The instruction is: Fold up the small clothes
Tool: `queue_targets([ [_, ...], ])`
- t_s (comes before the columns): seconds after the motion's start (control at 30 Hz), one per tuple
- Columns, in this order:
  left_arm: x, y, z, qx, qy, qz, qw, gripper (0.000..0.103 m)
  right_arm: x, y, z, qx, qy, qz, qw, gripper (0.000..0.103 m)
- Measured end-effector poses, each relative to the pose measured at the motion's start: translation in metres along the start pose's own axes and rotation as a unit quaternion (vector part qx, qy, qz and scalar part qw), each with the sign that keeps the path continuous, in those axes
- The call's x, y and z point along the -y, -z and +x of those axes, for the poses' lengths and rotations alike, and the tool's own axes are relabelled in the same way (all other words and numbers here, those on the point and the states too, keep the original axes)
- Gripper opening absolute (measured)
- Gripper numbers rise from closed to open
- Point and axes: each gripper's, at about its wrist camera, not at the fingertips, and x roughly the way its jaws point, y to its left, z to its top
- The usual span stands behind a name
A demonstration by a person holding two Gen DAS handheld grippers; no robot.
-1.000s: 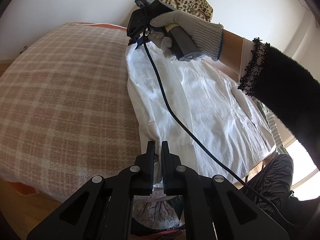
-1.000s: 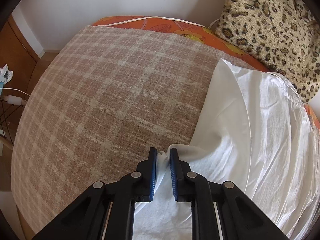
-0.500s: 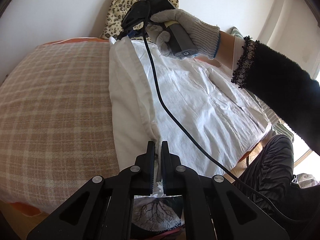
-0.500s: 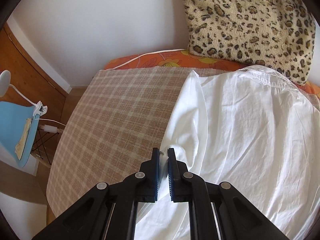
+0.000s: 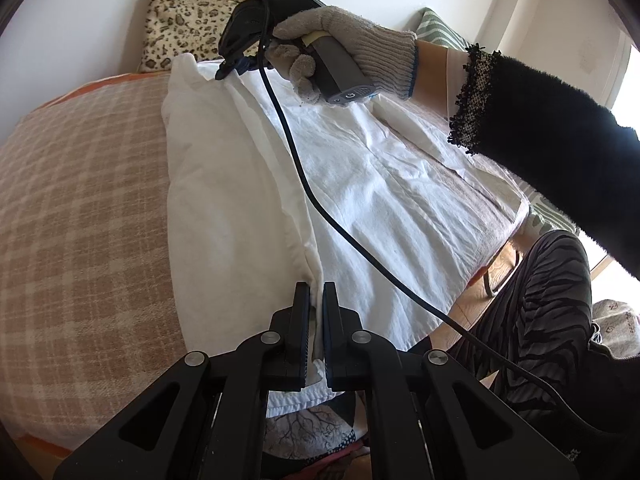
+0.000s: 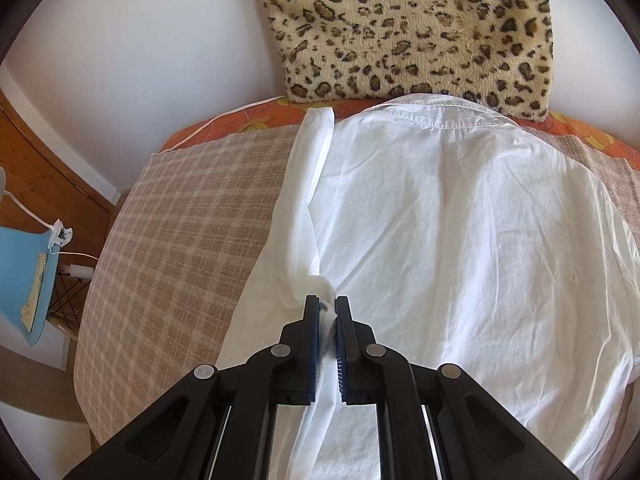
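No readable text, number or brand is found in either view. Only a small power symbol is seen on the butt end of the grey handle [image 5: 347, 80] that is gripped by the gloved right hand [image 5: 344, 36]. Nothing legible is printed on the white shirt [image 6: 460, 240] or the plaid bed cover [image 6: 180, 240].

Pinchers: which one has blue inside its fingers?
The right gripper, pinching the white shirt; blue pads line its fingers. The left gripper is black all over.
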Motion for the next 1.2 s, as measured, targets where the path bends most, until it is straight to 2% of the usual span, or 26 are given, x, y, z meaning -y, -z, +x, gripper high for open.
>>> queue_targets([
  [0.2,0.011,0.003,0.010,-0.015,-0.004,0.024,0.9996,0.005,0.014,0.008,0.011,-0.008,0.023,-0.003,1.000,0.005],
  [0.27,0.010,0.004,0.010,-0.022,0.004,0.019,0.9996,0.006,0.017,0.011,0.014,-0.011,0.026,-0.001,1.000,0.005],
  [0.3,0.009,0.005,0.008,-0.026,0.014,0.011,0.9995,0.011,0.017,0.012,0.015,-0.011,0.029,-0.001,1.000,0.005],
  [0.37,0.005,0.007,0.000,-0.031,0.037,-0.016,0.9987,0.014,0.018,0.014,0.017,-0.012,0.033,-0.003,0.999,0.005],
  [0.43,0.001,0.009,-0.016,-0.013,0.052,-0.028,0.9981,0.015,0.018,0.016,0.018,-0.012,0.035,-0.007,0.999,0.005],
  [0.5,-0.006,0.011,-0.034,0.022,0.029,-0.032,0.9988,0.025,0.018,0.016,0.019,-0.013,0.032,-0.013,0.999,0.005],
  [0.53,-0.014,0.012,-0.040,0.036,0.013,-0.041,0.9984,0.026,0.017,0.016,0.020,-0.012,0.034,-0.016,0.999,0.005],
  [0.6,-0.037,0.012,-0.042,0.040,-0.006,-0.084,0.9956,0.027,0.017,0.017,0.021,-0.013,0.037,-0.019,0.999,0.007],
  [0.7,-0.067,0.019,-0.034,0.018,-0.004,-0.162,0.9866,0.027,0.015,0.016,0.020,-0.020,0.047,-0.028,0.998,0.016],
  [0.73,-0.072,0.021,-0.030,0.010,0.000,-0.177,0.9842,0.027,0.013,0.015,0.017,-0.018,0.061,-0.035,0.997,0.024],
  [0.77,-0.074,0.022,-0.027,0.003,0.001,-0.184,0.9830,0.027,0.011,0.014,0.012,-0.008,0.077,-0.046,0.996,0.029],
  [0.87,-0.074,0.021,-0.020,-0.009,0.016,-0.193,0.9811,0.027,0.000,0.012,-0.011,0.030,0.099,-0.074,0.992,0.030],
  [0.93,-0.072,0.019,-0.017,-0.012,0.025,-0.193,0.9807,0.027,-0.011,0.009,-0.024,0.054,0.085,-0.095,0.990,0.030],
  [1.03,-0.070,0.013,-0.014,-0.013,0.040,-0.197,0.9796,0.026,-0.030,0.006,-0.024,0.056,0.056,-0.123,0.989,0.030],
  [1.2,-0.067,0.003,-0.015,-0.006,0.045,-0.195,0.9798,0.006,-0.048,0.004,0.007,0.024,0.010,-0.122,0.992,0.029],
])
